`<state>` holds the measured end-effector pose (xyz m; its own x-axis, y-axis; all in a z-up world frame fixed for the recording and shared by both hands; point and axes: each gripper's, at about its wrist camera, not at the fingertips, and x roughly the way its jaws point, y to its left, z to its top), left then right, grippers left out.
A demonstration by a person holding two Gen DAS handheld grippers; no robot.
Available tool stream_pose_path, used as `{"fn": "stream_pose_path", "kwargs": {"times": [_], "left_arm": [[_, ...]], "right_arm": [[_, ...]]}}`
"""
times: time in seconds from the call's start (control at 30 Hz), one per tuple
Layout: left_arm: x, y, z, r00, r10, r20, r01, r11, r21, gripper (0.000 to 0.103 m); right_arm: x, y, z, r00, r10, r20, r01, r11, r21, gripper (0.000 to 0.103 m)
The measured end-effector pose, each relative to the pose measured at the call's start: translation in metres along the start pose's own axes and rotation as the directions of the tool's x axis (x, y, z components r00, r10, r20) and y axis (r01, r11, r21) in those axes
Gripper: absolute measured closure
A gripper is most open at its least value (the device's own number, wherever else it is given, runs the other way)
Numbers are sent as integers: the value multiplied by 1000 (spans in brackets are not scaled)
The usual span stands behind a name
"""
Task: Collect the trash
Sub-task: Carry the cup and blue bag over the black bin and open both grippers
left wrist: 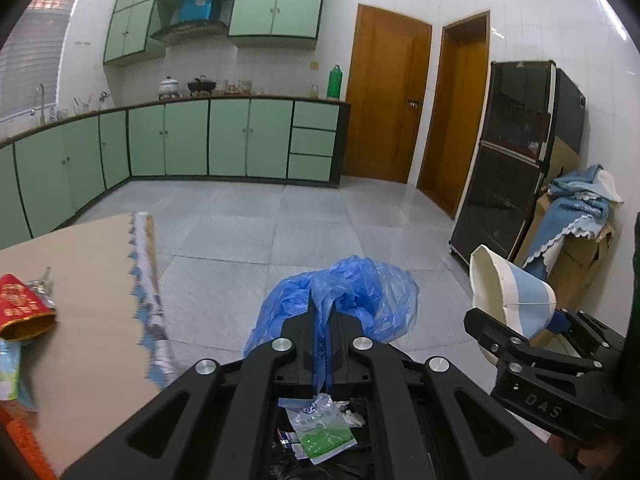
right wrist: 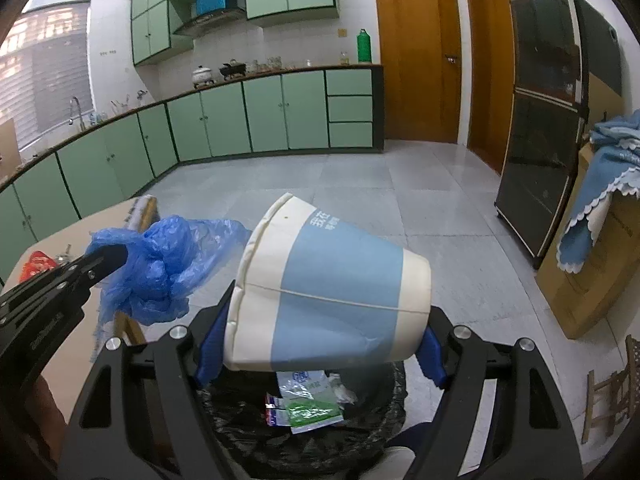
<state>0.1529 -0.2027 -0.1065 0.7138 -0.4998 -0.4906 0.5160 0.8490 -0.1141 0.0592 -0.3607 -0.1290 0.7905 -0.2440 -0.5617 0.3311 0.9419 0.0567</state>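
My left gripper (left wrist: pixel 323 312) is shut on a crumpled blue plastic bag (left wrist: pixel 360 292) and holds it above a bin with a black liner (right wrist: pixel 384 420). The bag also shows in the right wrist view (right wrist: pixel 160 264), with the left gripper (right wrist: pixel 108 256) at left. My right gripper (right wrist: pixel 316 344) is shut on a white and light-blue paper cup (right wrist: pixel 332 284), lying on its side over the bin. The cup also shows in the left wrist view (left wrist: pixel 512 296). In the bin lie a green and white plastic wrapper (right wrist: pixel 312 408) and small scraps.
A table with a brown top (left wrist: pixel 88 320) stands left of the bin, with a red packet (left wrist: pixel 24 308) and a patterned roll (left wrist: pixel 148 292) on it. A black cabinet (left wrist: pixel 508 160) and a cardboard box with blue cloth (left wrist: pixel 576 240) stand at right. Green kitchen cupboards line the far wall.
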Motion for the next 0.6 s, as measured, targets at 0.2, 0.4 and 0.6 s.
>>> {"fn": "stream_pose_path", "kwargs": {"times": [0.2, 0.4, 0.6], "left_arm": [[40, -11, -4, 999, -10, -47, 11, 1000, 3, 101], [60, -9, -5, 996, -18, -85, 19, 1000, 11, 87], [58, -2, -5, 997, -11, -77, 11, 1000, -6, 64]], "right_arm": [[30, -15, -8, 999, 4, -52, -3, 1000, 3, 29], [60, -14, -13, 993, 10, -116, -12, 1000, -18, 21], [69, -9, -19, 990, 3, -139, -6, 1000, -25, 17]]}}
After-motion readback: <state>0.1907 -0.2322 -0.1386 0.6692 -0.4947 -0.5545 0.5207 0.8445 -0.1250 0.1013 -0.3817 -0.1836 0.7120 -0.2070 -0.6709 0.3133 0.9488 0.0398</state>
